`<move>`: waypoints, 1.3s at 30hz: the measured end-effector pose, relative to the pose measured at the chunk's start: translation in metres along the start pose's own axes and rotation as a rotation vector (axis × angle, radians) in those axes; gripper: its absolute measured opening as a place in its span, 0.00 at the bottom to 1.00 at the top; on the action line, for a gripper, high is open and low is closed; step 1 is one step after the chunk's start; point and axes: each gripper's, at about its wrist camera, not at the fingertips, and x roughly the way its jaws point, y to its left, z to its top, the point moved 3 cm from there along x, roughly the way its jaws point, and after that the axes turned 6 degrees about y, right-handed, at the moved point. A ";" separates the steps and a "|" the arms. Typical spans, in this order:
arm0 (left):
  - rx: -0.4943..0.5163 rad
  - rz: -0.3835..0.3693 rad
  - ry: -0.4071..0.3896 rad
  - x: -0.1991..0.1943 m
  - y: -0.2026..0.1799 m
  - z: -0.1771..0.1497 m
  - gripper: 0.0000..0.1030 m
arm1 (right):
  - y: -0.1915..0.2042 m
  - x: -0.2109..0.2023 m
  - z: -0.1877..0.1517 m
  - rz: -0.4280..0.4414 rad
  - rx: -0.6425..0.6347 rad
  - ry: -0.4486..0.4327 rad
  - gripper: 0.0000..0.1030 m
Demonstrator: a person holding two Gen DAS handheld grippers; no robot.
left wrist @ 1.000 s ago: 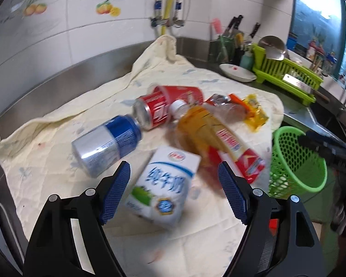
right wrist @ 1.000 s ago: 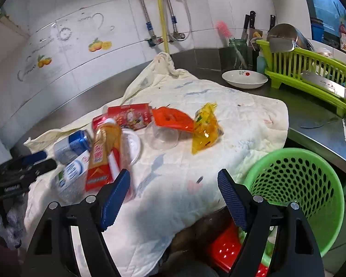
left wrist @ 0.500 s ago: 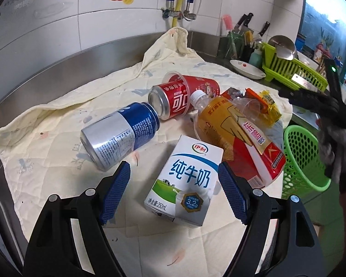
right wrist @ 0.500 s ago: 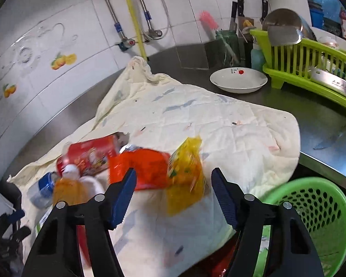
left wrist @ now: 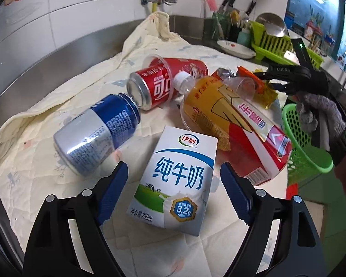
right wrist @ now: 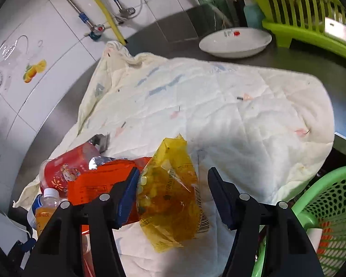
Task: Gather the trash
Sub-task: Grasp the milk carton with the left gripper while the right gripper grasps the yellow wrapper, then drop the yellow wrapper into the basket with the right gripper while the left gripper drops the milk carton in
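Left gripper point(left wrist: 174, 180): wide open, milk carton point(left wrist: 175, 180) between its pads, untouched. Right gripper point(right wrist: 171, 195): jaws just closing, yellow wrapper point(right wrist: 170, 198) between, left pad touching, ungripped.

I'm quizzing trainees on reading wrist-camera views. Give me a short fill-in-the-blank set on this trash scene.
1. The left gripper straddles a white and blue ____ carton.
2. The wrapper between the right gripper fingers is ____ in colour.
3. The perforated basket beside the cloth is ____.
4. The blue can lies on its ____.

Missing words: milk; yellow; green; side
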 end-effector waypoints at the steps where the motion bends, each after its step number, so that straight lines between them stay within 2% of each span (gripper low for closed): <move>1: 0.008 -0.003 0.006 0.003 -0.001 0.001 0.79 | -0.001 0.000 -0.001 0.025 0.009 0.004 0.51; 2: 0.013 -0.007 0.011 0.005 -0.001 0.001 0.79 | -0.001 0.000 0.000 0.035 0.013 0.006 0.47; 8: 0.030 -0.017 0.030 0.015 0.000 0.004 0.79 | 0.004 -0.021 -0.006 0.014 -0.025 -0.047 0.41; 18: 0.050 -0.029 0.075 0.033 -0.003 0.006 0.78 | 0.023 -0.061 -0.016 -0.083 -0.145 -0.135 0.40; 22: 0.056 -0.036 0.090 0.040 -0.004 0.006 0.69 | 0.025 -0.072 -0.019 -0.111 -0.162 -0.162 0.40; 31: 0.073 -0.010 0.059 0.036 -0.007 0.003 0.66 | 0.014 -0.090 -0.024 -0.124 -0.138 -0.184 0.40; 39: 0.070 -0.006 0.008 0.013 -0.008 0.001 0.64 | 0.002 -0.104 -0.047 -0.151 -0.134 -0.187 0.40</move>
